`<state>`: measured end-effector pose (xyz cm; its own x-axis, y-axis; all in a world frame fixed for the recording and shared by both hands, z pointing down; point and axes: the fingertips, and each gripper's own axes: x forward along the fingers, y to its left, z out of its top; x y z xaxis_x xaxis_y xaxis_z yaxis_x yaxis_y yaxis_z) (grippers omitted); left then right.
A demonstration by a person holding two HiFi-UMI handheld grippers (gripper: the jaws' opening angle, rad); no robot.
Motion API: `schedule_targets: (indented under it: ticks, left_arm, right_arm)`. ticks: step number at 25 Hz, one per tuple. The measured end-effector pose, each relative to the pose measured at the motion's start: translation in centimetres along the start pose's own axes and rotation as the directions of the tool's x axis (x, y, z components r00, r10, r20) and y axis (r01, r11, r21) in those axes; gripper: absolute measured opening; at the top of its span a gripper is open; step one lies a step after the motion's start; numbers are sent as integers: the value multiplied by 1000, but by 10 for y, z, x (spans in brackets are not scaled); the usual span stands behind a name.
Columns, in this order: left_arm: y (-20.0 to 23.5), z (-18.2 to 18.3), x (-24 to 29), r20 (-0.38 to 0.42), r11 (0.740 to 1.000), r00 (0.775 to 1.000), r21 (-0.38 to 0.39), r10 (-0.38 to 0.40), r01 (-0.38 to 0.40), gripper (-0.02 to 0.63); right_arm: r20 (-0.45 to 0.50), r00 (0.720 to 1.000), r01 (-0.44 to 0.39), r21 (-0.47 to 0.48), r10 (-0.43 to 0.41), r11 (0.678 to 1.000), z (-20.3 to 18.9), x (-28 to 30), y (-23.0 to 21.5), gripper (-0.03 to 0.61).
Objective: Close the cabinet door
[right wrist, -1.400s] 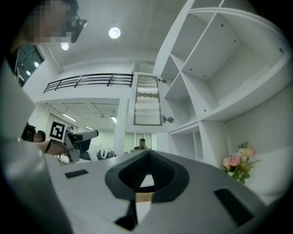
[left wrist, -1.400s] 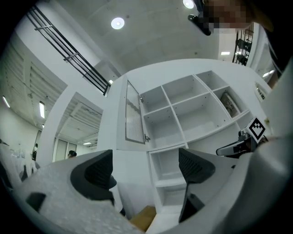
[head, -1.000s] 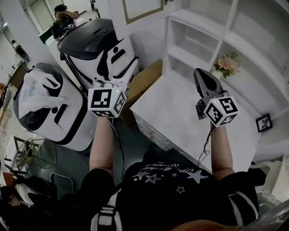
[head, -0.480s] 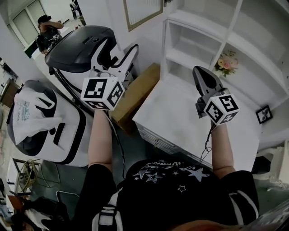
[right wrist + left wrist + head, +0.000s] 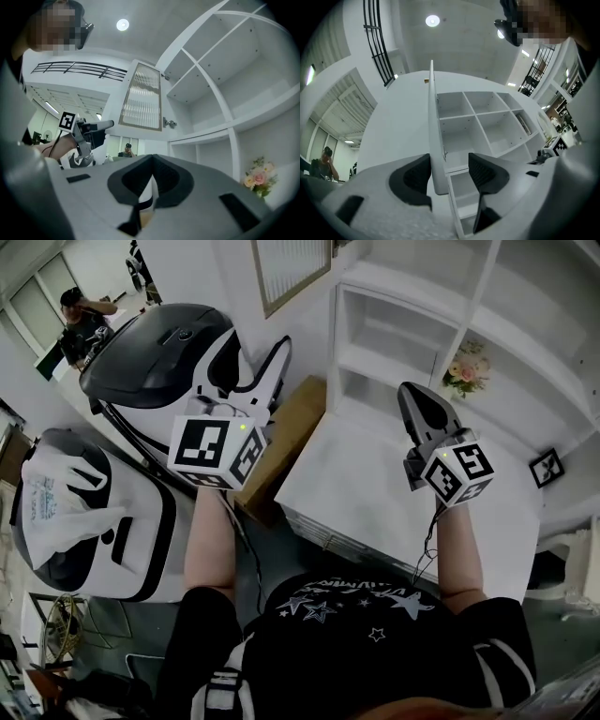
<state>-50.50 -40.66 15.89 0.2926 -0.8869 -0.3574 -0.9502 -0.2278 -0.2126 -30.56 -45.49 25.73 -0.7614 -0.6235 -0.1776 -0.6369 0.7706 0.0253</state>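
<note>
The cabinet door (image 5: 292,273), white-framed with ribbed glass, stands swung out from the white shelf cabinet (image 5: 412,334). In the left gripper view I see the door (image 5: 432,122) edge-on, its lower edge between the closing jaws of my left gripper (image 5: 449,164). The left pad lies against the door, while the right pad (image 5: 485,171) is still apart from it. In the head view my left gripper (image 5: 251,367) reaches up towards the door. My right gripper (image 5: 412,395) hovers over the counter with its jaws shut and empty. The right gripper view shows the door (image 5: 140,98) ahead.
Below the shelves is a white counter with drawers (image 5: 375,484). A cardboard box (image 5: 281,442) leans beside it. Two large white and black machines (image 5: 159,343) stand at the left. Flowers (image 5: 469,371) and a small picture frame (image 5: 547,495) sit on the shelves. A person (image 5: 80,324) stands far back.
My left gripper has moved up towards the door's lower edge, and its jaws have narrowed. The right gripper has stayed almost where it was over the counter.
</note>
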Motion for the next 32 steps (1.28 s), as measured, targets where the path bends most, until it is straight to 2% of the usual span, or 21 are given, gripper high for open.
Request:
schedule_targets:
  ticks: [4,12,17,20,25,27,30,32]
  left_arm:
    - [-7,1,0,4,999,999,26,33,-33,236]
    - [-33,7,5,0,998,998,-4,69,-69,236]
    - [-55,11,8,12,997,998,-39,63,-63,246]
    - [-72,12,12,-6,999,999,-7,53,-53,276]
    - [-104,14,24,-7,1000,1000,18,21,-21,276]
    - [-110,14,30,-4,998,999,41,43,-42,230]
    - [-118,14,35,11,999,999,17,48,-48,151]
    - [-127,15,41,19,999,999,7,33,-33,138]
  right_arm:
    - [-7,1000,-1,4,1,1000,-1,-4,-10,6]
    - [-12,999,-42,-1,42,999,7,-16,-31,6]
    - [-14,999,-50,1,50,999,9,-30,-45,6]
    - [-11,999,-50,4,50,999,10,-39,-52,6]
    - [-1,999,-42,10,42,999,13,-54,-70,6]
    - [0,999,-38,11,38,999,14,-60,-77,6]
    - [-5,1000,-29,11,29,1000,13,-70,-86,6]
    - [-8,1000,-16,10,16,1000,13,-76,-95,6]
